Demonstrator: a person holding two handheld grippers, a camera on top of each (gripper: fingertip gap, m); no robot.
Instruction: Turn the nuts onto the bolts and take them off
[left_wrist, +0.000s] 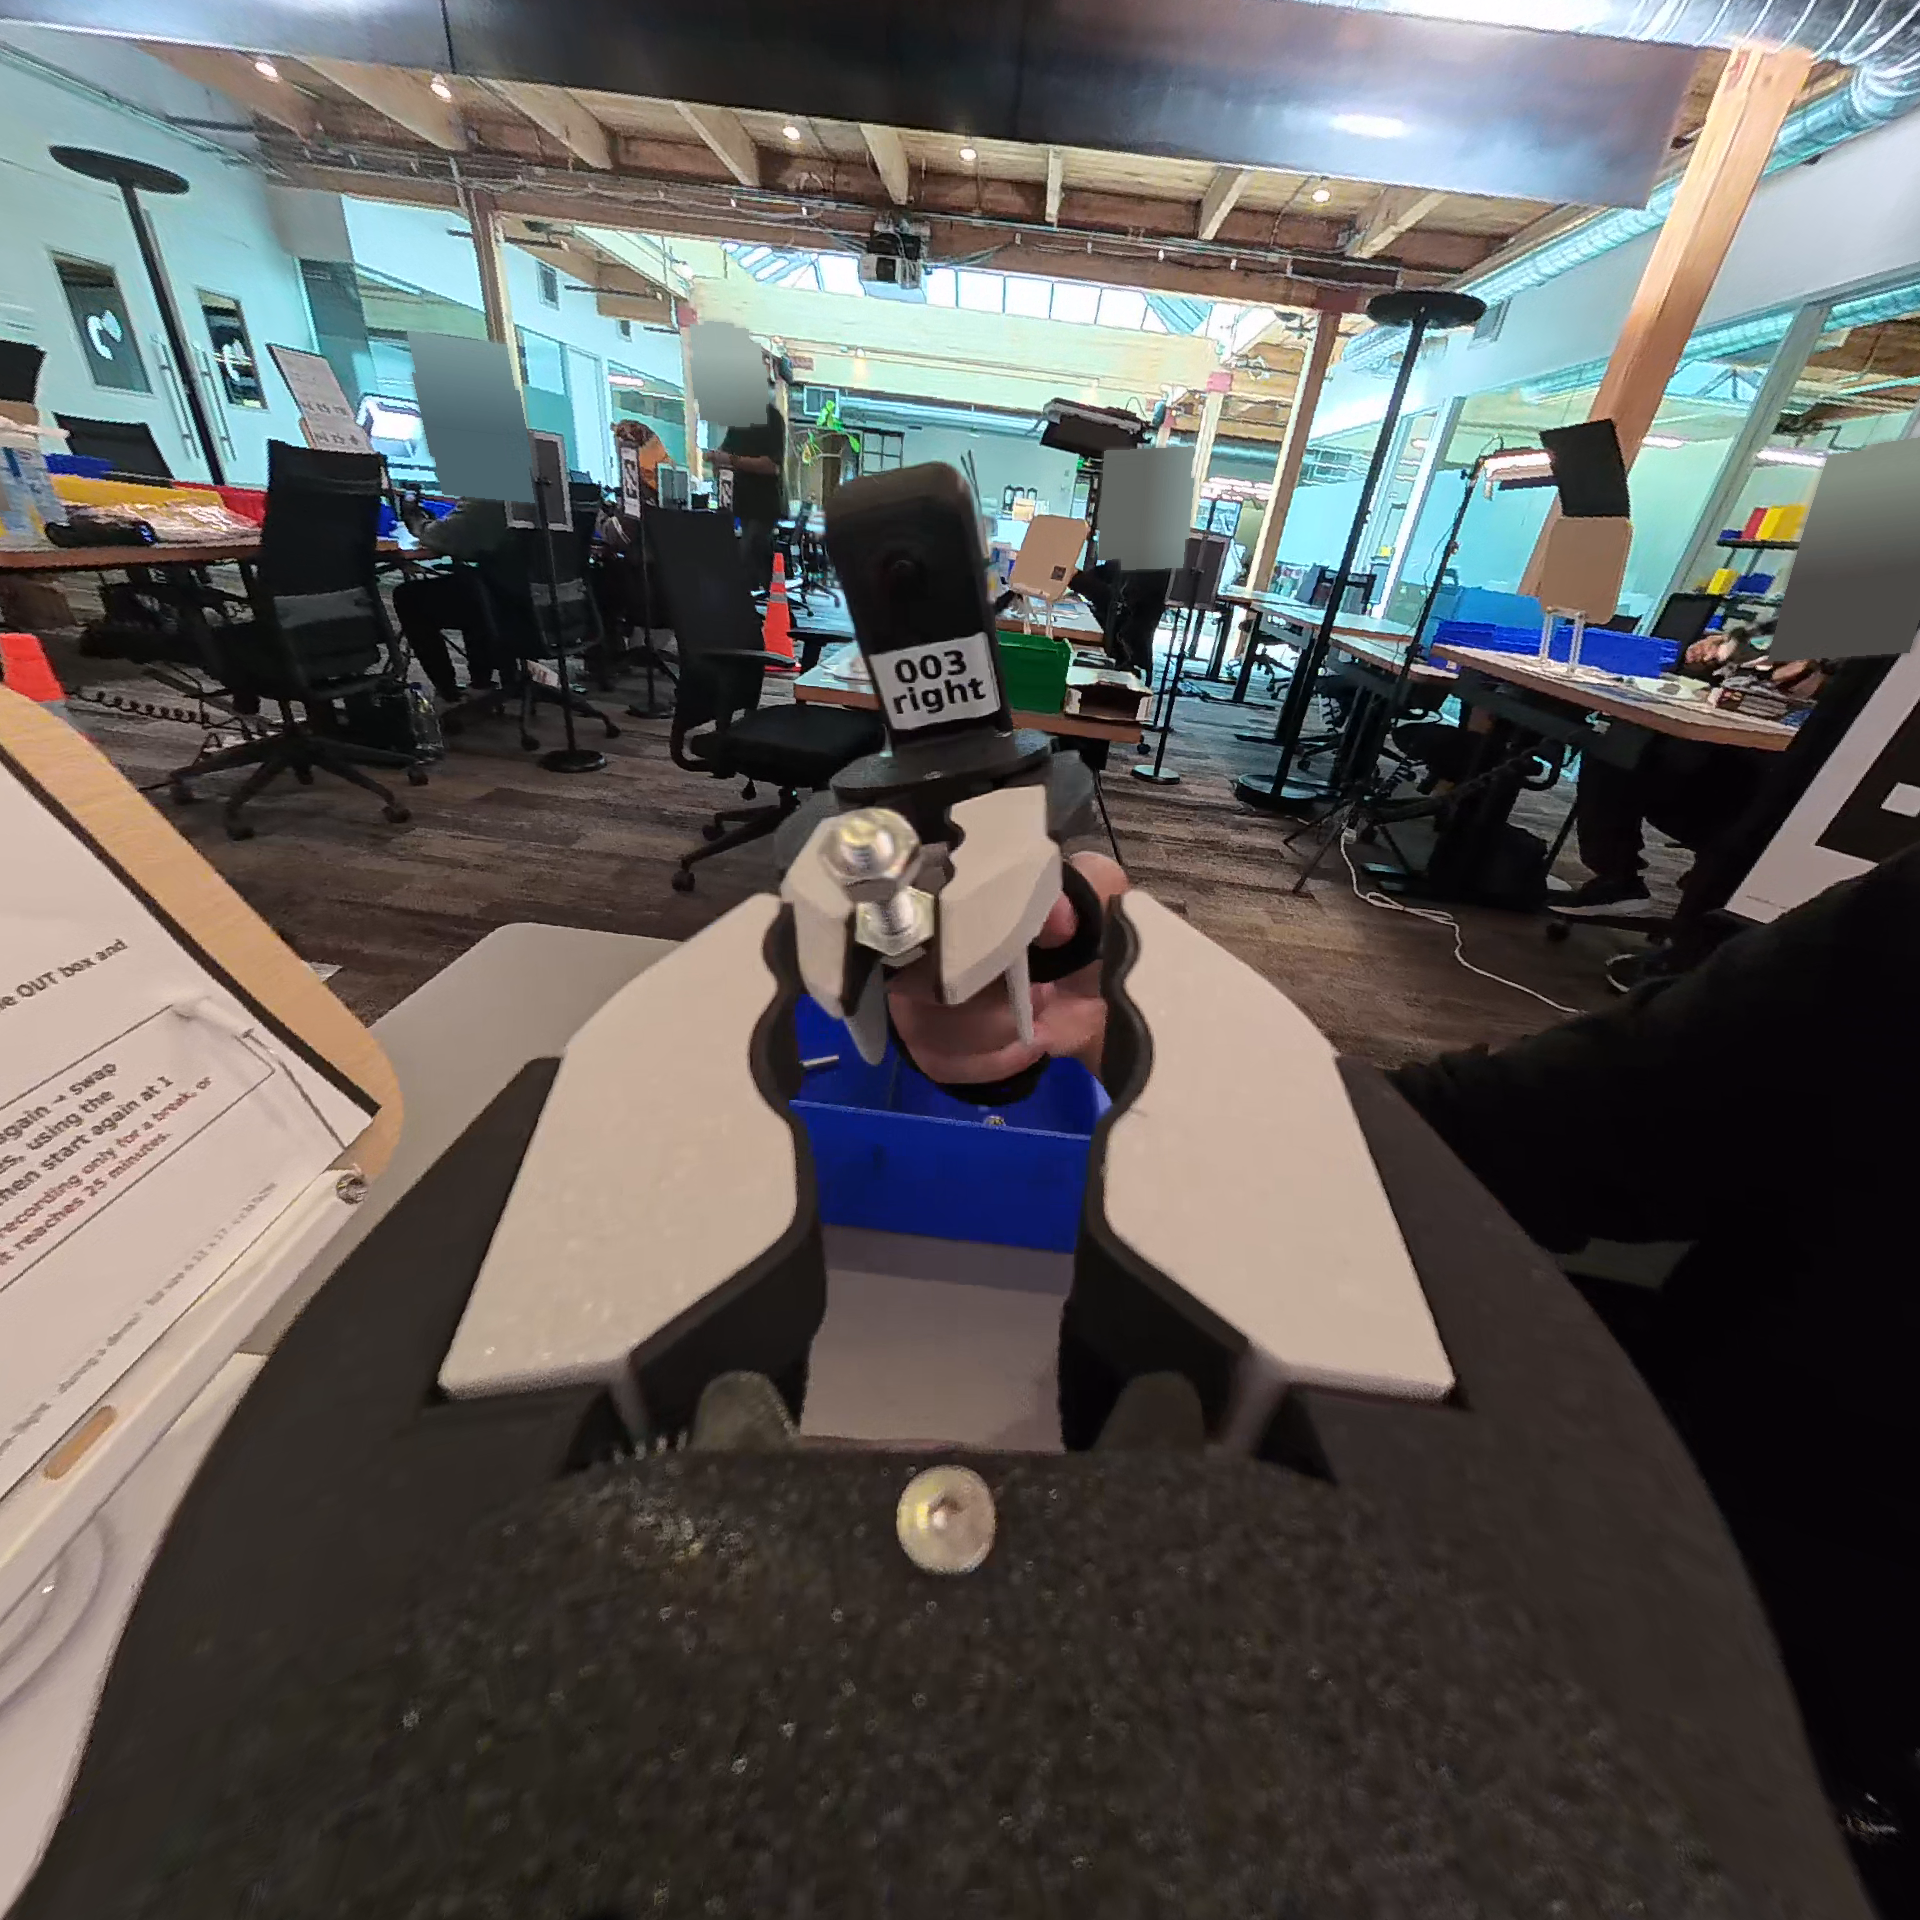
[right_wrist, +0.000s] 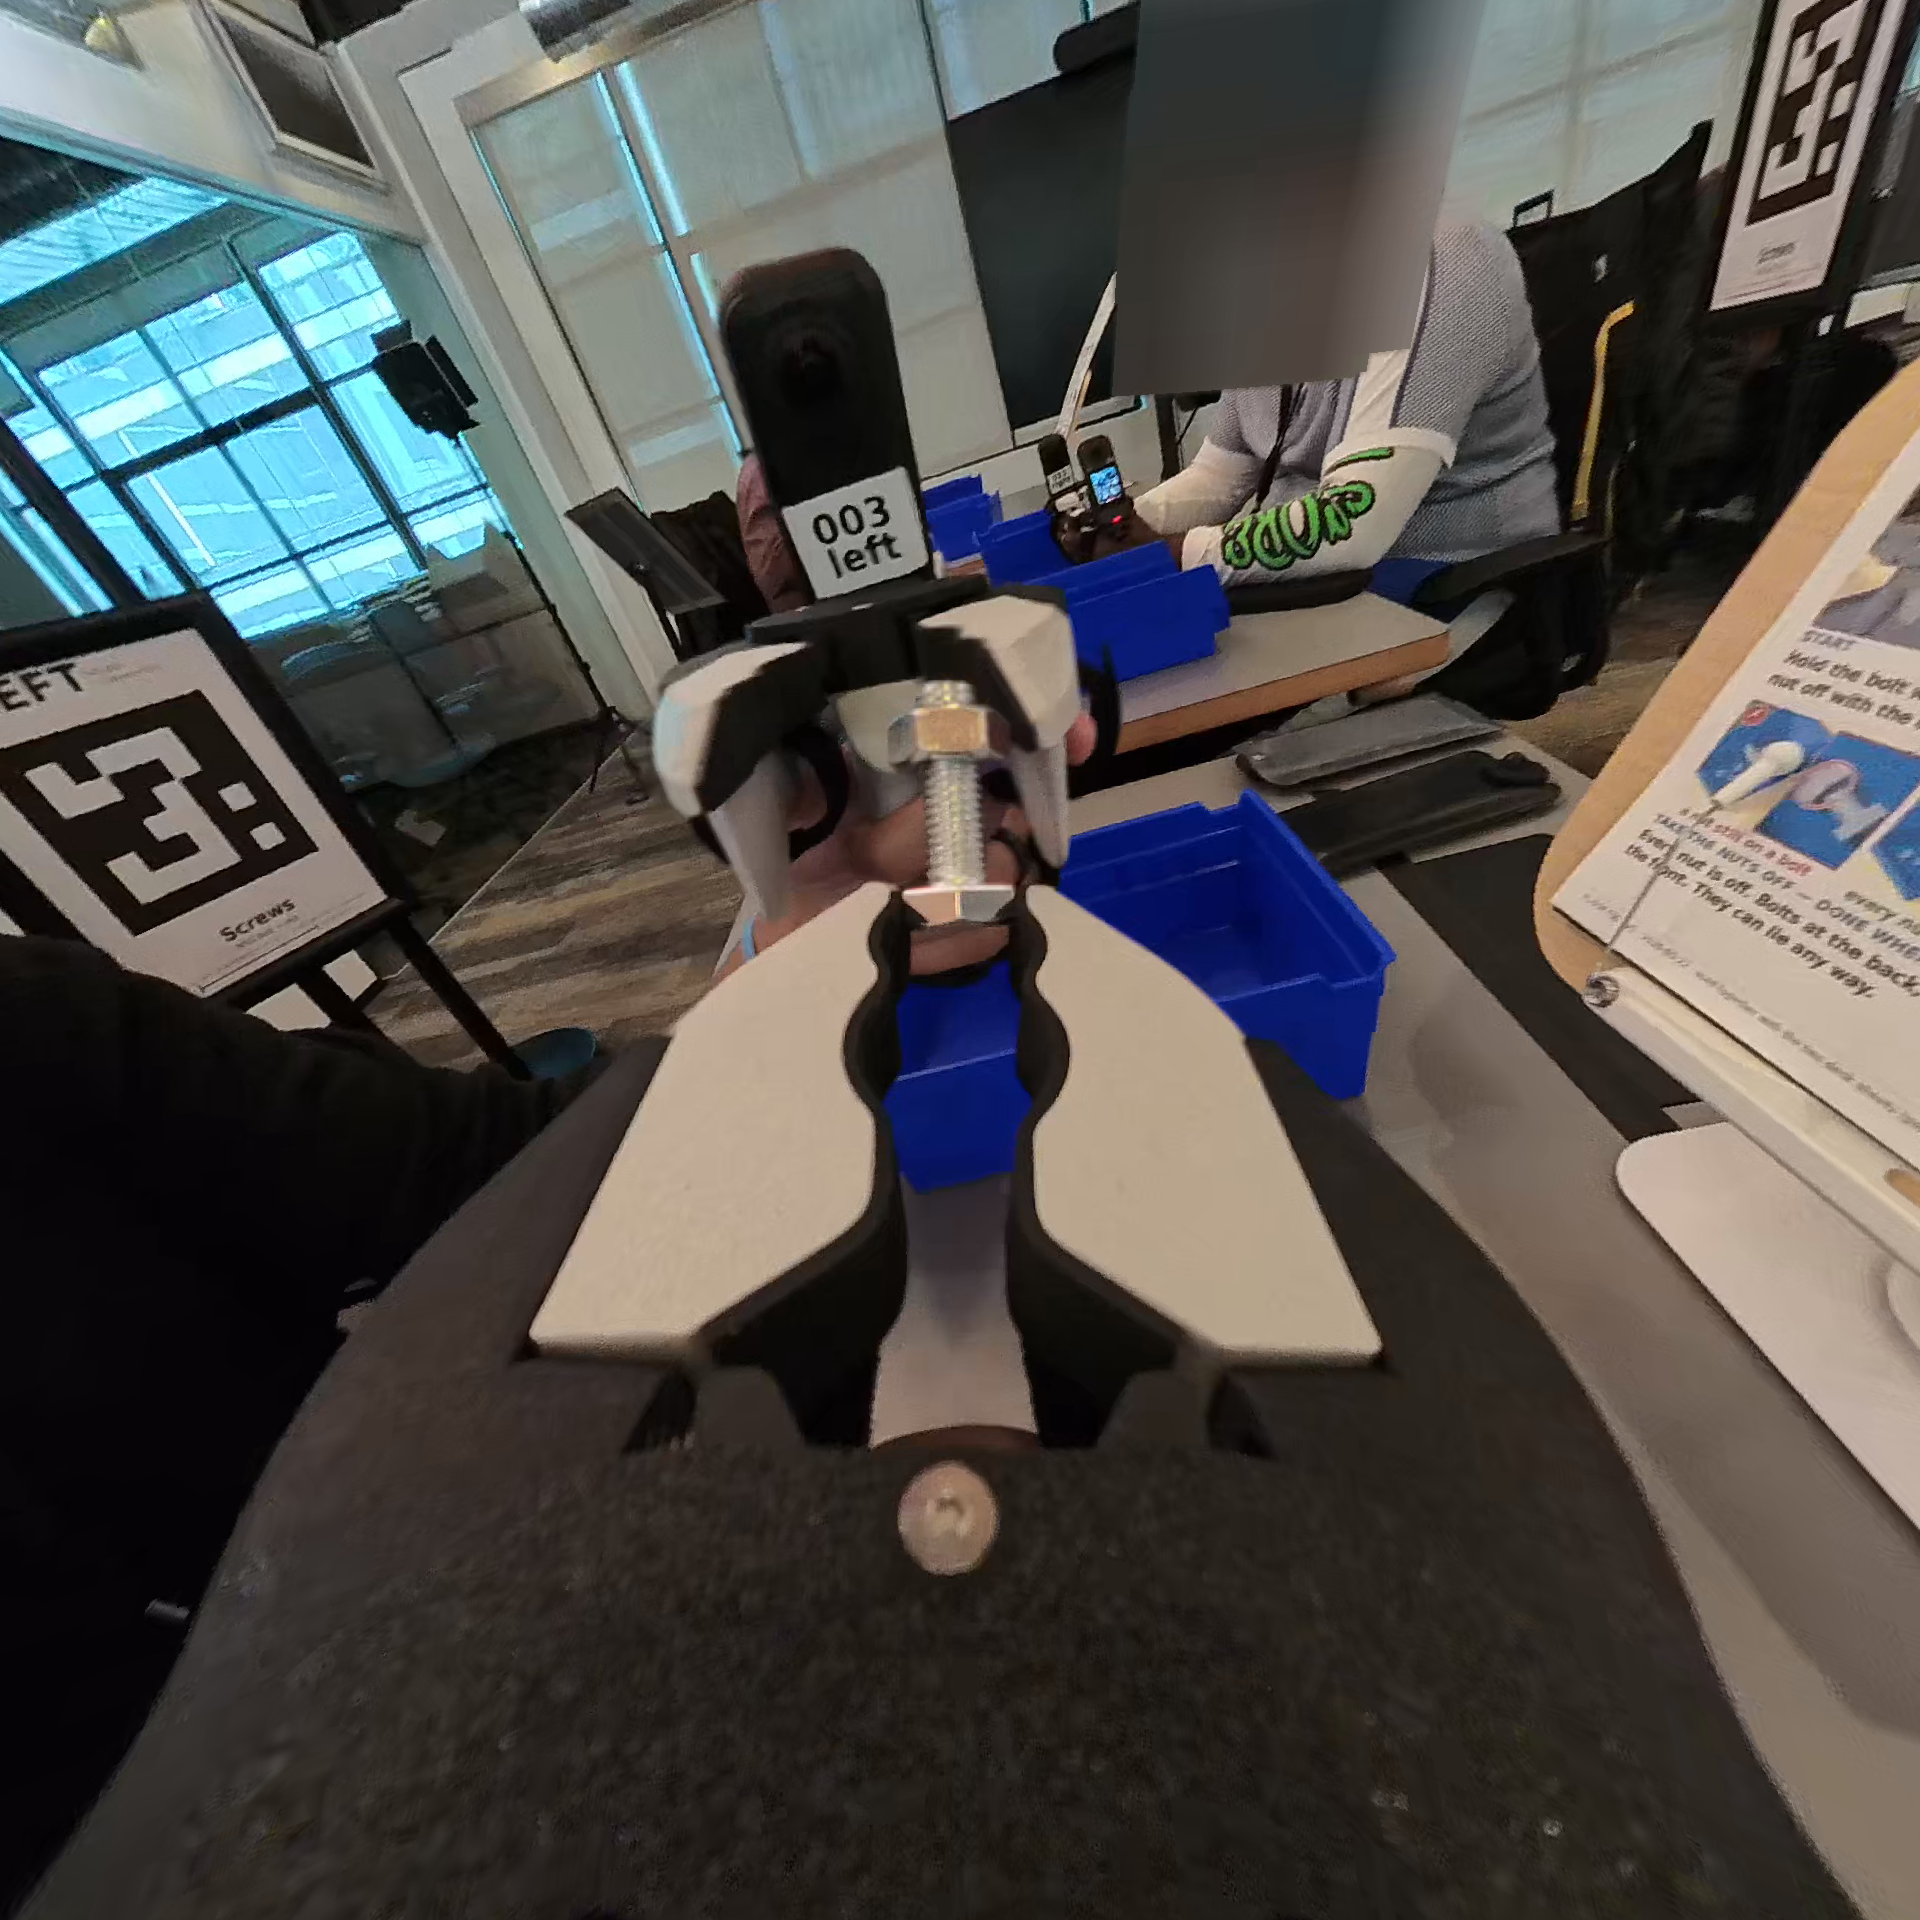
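Observation:
A silver bolt (right_wrist: 948, 805) with a hex nut (right_wrist: 945, 732) near its threaded end is held in the air between the two grippers, which face each other. My right gripper (right_wrist: 954, 914) is shut on the bolt's hex head (right_wrist: 951, 902). My left gripper (left_wrist: 945, 935) is open, its fingers spread on either side of the nut end (left_wrist: 868, 852). In the right wrist view the nut sits between the left gripper's (right_wrist: 894, 727) fingers, close to one finger; I cannot tell if they touch. A hand shows behind each gripper.
Two blue bins (right_wrist: 1226, 935) (right_wrist: 951, 1101) stand on the grey table (right_wrist: 1558, 1299) below the grippers; one shows in the left wrist view (left_wrist: 935, 1174). An instruction board (right_wrist: 1766, 779) stands to one side, a marker board on an easel (right_wrist: 156, 810) to the other. Dark flat items (right_wrist: 1423, 800) lie behind the bins. My left and right fingertips are right by each other.

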